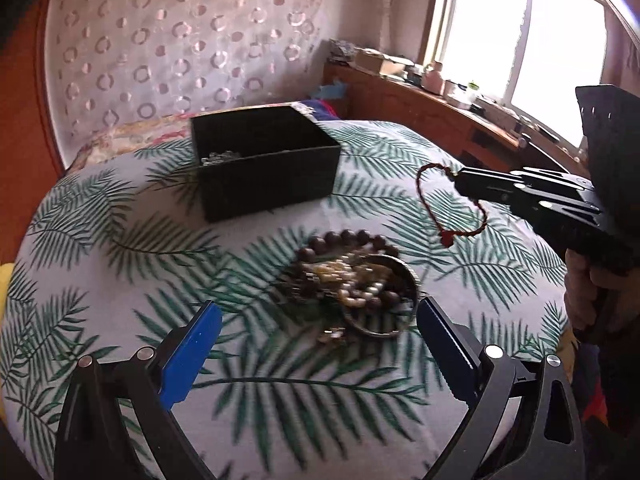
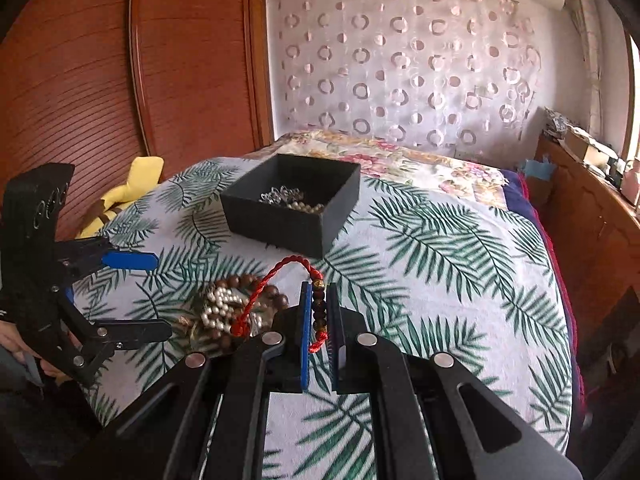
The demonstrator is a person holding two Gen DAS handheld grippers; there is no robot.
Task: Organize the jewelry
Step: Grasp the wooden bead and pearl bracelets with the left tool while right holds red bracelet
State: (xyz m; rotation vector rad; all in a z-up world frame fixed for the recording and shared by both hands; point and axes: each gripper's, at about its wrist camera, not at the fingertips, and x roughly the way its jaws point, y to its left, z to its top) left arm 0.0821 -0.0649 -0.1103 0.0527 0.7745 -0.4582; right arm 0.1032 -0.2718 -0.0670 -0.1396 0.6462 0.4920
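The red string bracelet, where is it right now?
The red string bracelet hangs pinched in the right gripper, above the leafy bedspread, between the jewelry pile and black box.

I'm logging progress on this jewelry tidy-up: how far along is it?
Partly done. The black open box already holds a silvery chain and some pearl beads. In hand: the right gripper is shut on a red braided cord bracelet, lifted above the bed. Left: the heap of brown bead and pearl bracelets on the leaf-print bedspread, which the open left gripper faces.
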